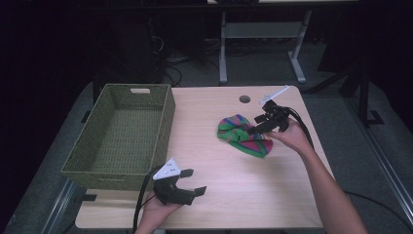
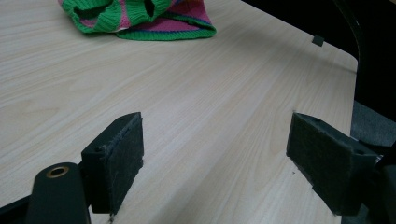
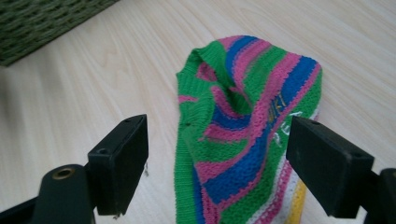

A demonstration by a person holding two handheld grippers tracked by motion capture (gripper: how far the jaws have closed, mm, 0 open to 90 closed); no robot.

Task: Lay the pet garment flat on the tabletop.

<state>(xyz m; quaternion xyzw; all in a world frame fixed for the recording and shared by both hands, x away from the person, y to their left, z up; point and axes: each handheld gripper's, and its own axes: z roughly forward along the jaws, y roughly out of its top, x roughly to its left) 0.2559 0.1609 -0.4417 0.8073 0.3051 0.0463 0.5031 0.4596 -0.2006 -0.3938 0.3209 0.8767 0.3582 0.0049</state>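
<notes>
Right now, the striped knitted cloth in green, pink and blue lies crumpled on the pale wooden bench, right of centre in the high view. The right gripper hangs at the cloth's right edge, held by the right hand. In the right gripper view its black jaws stand wide apart above the cloth, one on each side of it, gripping nothing; whether they touch the fabric cannot be told.

Lower in the high view, left of centre, the left gripper rests low over bare bench near the front edge, well apart from the cloth, in the left hand. In the left gripper view its jaws are also spread wide and empty, with the cloth at the top of the frame.

A green woven rectangular basket sits at the left of the high view.
</notes>
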